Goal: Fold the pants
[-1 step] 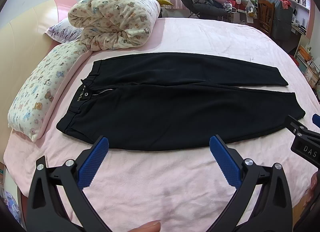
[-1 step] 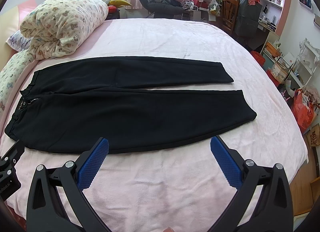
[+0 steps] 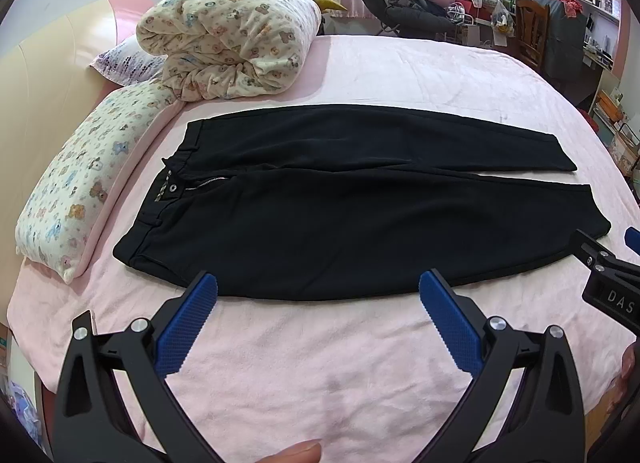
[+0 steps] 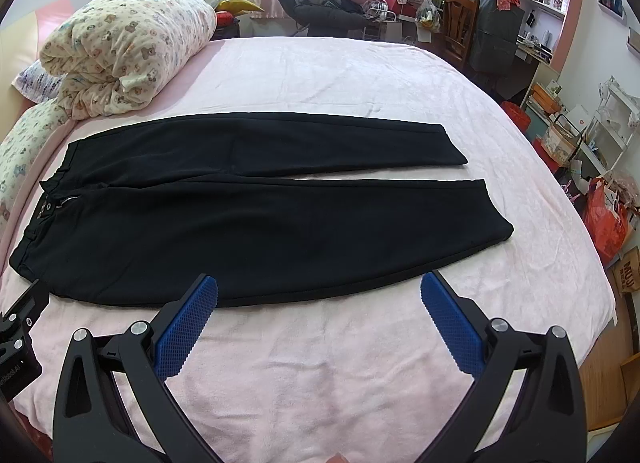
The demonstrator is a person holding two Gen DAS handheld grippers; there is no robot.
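the pants are black cloth, matt and smooth, with a small shiny metal zipper at the waist. the bed has a pink cover of soft, fuzzy cloth. the rolled quilt is printed cotton-like cloth. the left claw and right claw have matt black plastic arms, blue ribbed pads and shiny metal screws.

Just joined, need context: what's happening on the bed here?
A person holds a claw in each hand over a pink bed to fold black pants. The pants lie flat and unfolded, waistband toward the pillows, legs side by side toward the right. The left claw and right claw are both wide open, hovering at the near edge of the pants and gripping nothing. Folding has not started.
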